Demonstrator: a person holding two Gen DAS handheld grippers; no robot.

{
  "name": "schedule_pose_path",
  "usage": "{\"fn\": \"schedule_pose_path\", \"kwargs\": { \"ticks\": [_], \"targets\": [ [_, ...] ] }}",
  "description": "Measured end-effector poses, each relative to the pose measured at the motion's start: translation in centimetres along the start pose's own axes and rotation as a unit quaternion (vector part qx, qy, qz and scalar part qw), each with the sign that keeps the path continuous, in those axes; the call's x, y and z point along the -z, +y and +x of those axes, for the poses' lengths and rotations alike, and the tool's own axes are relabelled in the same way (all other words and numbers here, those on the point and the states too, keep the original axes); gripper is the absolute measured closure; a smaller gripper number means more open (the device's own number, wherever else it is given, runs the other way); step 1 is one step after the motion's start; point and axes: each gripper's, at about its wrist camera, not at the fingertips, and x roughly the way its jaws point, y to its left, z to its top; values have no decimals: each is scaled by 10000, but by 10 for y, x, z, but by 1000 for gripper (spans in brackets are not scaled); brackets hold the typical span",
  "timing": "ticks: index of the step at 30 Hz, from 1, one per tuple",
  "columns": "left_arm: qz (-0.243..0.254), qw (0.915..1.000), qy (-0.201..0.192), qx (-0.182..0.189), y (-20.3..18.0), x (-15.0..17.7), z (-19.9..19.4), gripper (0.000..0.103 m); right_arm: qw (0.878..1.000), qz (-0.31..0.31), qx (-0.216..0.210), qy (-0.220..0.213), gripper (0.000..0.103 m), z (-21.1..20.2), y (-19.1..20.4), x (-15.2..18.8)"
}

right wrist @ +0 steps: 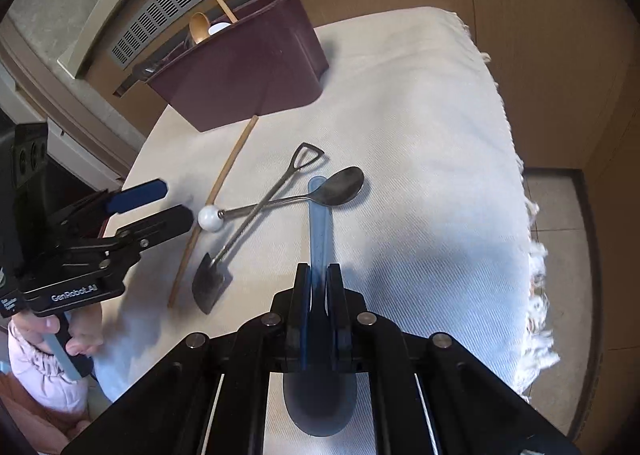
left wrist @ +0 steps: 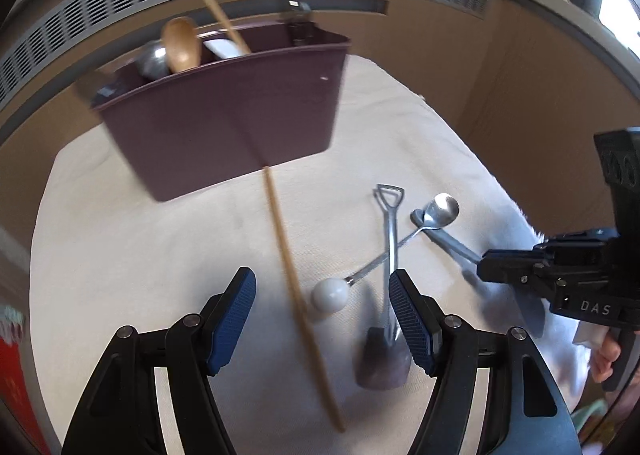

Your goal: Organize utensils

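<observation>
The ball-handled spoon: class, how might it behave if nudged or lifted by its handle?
The ball-handled spoon would probably pivot rather than slide, since its white ball is round and its shaft crosses the shovel-shaped spoon. Its shiny metal looks stiff and likely slippery. Lifting it may disturb that spoon.

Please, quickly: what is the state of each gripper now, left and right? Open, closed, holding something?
Left gripper: open, holding nothing, above the chopstick.
Right gripper: closed on the handle of the blue spoon.
</observation>
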Motion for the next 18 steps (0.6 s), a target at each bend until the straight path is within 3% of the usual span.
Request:
{"fn": "schedule_pose_path", "kwargs": {
  "ticks": [6, 9, 12, 13, 17, 18],
  "targets": [
    [603, 9973, 248, 351, -20, -10, 17, 34, 9999, 18, 55, -120, 96, -11, -6, 9],
    [787, 9958, 345, 306, -27, -16, 29, 38, 9996, -11, 216, -190, 96, -13, -5, 11],
    [810, 9943, 525, 445, -33, -19, 42, 63, 9988, -66, 419, -235, 96, -14, -5, 14],
    [773, 9941, 580, 485, -33, -19, 44, 76, 9988, -73, 423, -236, 96, -14, -5, 14],
    [593, 9957, 501, 503, -23, -14, 36, 93, 9989, -153, 354, -270, 93, -19, 0, 16],
    [507, 9963, 484, 502, -16, -9, 31, 93, 9986, -216, 371, -321, 93, -21, 3, 15]
  ]
}}
